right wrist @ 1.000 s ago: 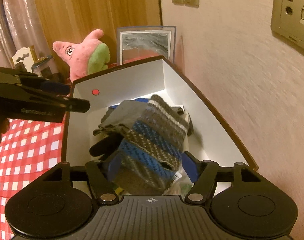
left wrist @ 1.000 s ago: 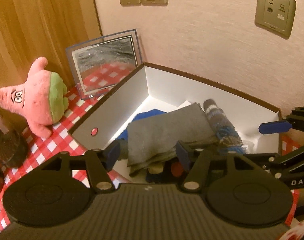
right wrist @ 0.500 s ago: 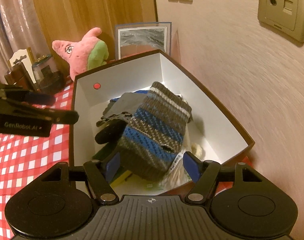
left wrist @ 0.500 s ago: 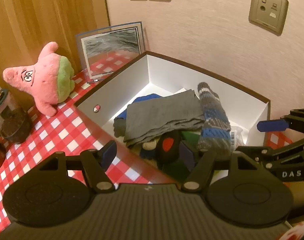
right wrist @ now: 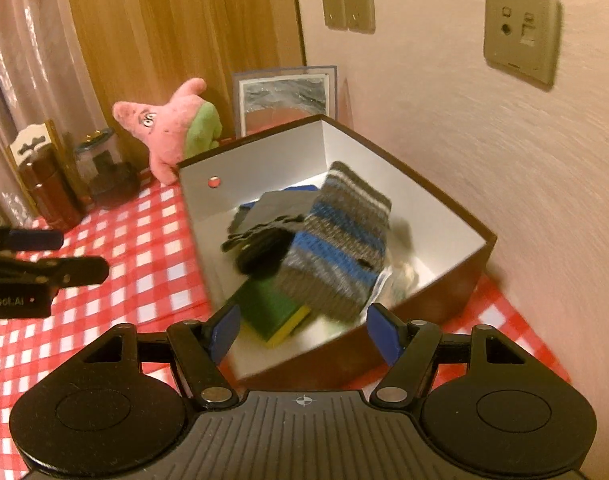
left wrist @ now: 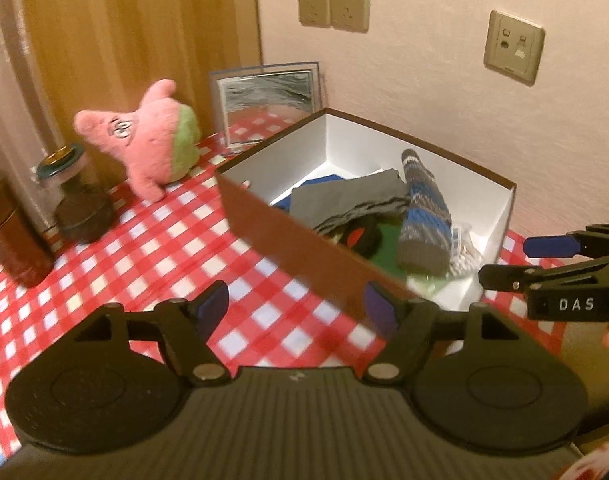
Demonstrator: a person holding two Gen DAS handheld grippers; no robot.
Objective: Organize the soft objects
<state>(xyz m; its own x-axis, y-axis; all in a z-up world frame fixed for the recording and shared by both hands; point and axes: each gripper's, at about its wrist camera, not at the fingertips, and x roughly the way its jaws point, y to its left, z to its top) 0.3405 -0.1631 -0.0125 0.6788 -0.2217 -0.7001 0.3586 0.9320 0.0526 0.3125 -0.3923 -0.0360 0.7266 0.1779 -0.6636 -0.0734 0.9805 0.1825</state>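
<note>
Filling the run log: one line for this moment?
left claw: open, empty | right claw: open, empty | striped knit: in box | pink plush: on table, outside box

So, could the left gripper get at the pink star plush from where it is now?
Probably yes. The left gripper is open and empty over the checked cloth, and the plush stands outside the box with nothing between them.

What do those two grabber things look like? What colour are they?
Both are black plastic. Each has a ribbed body with two round discs, and two thin fingers tipped with blue pads. The right gripper has white letters "DAS" on its side; the left gripper shows part of a white label ending "Robot.AI".
</note>
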